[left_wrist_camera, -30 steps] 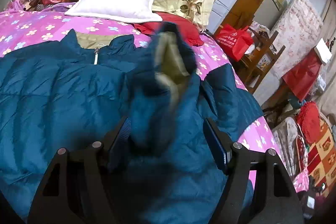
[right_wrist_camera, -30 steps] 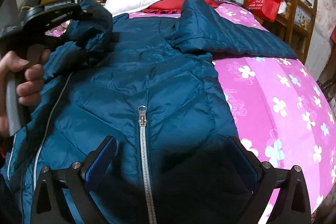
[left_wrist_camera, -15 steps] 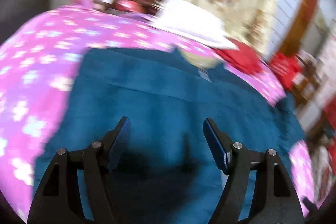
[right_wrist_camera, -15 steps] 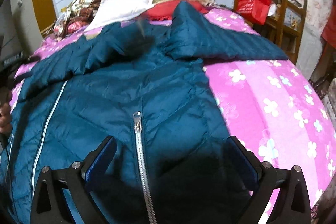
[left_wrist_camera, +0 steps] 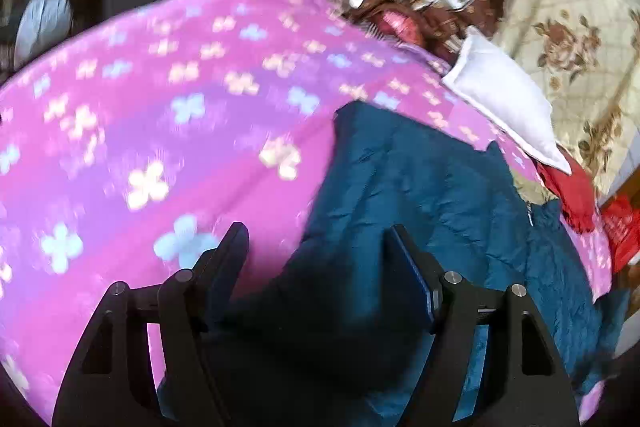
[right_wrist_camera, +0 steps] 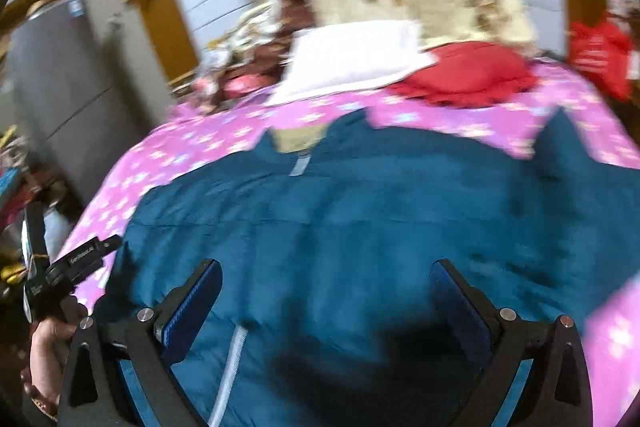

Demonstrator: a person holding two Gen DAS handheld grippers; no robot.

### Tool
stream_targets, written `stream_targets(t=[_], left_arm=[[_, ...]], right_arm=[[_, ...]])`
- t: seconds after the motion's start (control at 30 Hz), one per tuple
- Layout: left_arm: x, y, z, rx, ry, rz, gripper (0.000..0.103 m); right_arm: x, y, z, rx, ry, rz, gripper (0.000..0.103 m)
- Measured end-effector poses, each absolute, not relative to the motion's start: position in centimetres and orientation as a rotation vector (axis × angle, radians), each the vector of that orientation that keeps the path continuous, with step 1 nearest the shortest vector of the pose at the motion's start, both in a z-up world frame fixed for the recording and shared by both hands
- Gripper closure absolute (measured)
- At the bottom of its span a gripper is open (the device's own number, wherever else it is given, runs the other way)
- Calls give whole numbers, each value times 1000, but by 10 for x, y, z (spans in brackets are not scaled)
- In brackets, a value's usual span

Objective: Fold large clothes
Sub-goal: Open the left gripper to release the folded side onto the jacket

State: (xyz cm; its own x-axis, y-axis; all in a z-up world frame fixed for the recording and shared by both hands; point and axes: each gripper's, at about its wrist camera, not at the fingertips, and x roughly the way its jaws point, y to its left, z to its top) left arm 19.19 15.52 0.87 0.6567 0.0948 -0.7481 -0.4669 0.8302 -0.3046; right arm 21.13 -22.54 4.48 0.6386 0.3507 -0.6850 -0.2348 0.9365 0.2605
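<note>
A large teal quilted jacket (right_wrist_camera: 380, 219) lies spread on a pink flowered bedspread (left_wrist_camera: 160, 131), collar toward the pillows, its silver zipper (right_wrist_camera: 230, 363) running to the near edge. In the left wrist view the jacket (left_wrist_camera: 420, 195) fills the lower right. My left gripper (left_wrist_camera: 316, 247) is open and empty over the jacket's left edge. My right gripper (right_wrist_camera: 326, 285) is open and empty low over the jacket's front. The left gripper also shows in the right wrist view (right_wrist_camera: 76, 259), held by a hand.
A white pillow (right_wrist_camera: 352, 55), a red cushion (right_wrist_camera: 468, 71) and a floral quilt (left_wrist_camera: 568, 27) lie at the head of the bed. A red bag (right_wrist_camera: 596, 55) hangs at the right. A grey cabinet (right_wrist_camera: 56, 83) stands left of the bed.
My left gripper let go of the jacket sleeve it held up and swung left to the jacket's edge. My right gripper moved forward over the jacket; the sleeve now lies flat.
</note>
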Motion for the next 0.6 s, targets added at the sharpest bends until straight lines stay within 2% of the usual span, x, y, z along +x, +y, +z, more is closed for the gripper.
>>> stream_targets(t=[0.13, 0.2, 0.4, 0.5, 0.6], left_arm=[[201, 149, -1, -507, 849, 307, 29], [206, 143, -6, -492, 870, 293, 24], [200, 133, 16, -412, 793, 314, 24], [198, 122, 37, -306, 693, 310, 24], [210, 112, 27, -232, 739, 261, 24]], right_arm=[[238, -258, 0, 155, 978, 186, 2], [238, -282, -4, 171, 1005, 114, 3], [229, -304, 2, 219, 1037, 47, 6], [220, -297, 36, 249, 919, 21, 7], [236, -270, 60, 165, 824, 79, 5]])
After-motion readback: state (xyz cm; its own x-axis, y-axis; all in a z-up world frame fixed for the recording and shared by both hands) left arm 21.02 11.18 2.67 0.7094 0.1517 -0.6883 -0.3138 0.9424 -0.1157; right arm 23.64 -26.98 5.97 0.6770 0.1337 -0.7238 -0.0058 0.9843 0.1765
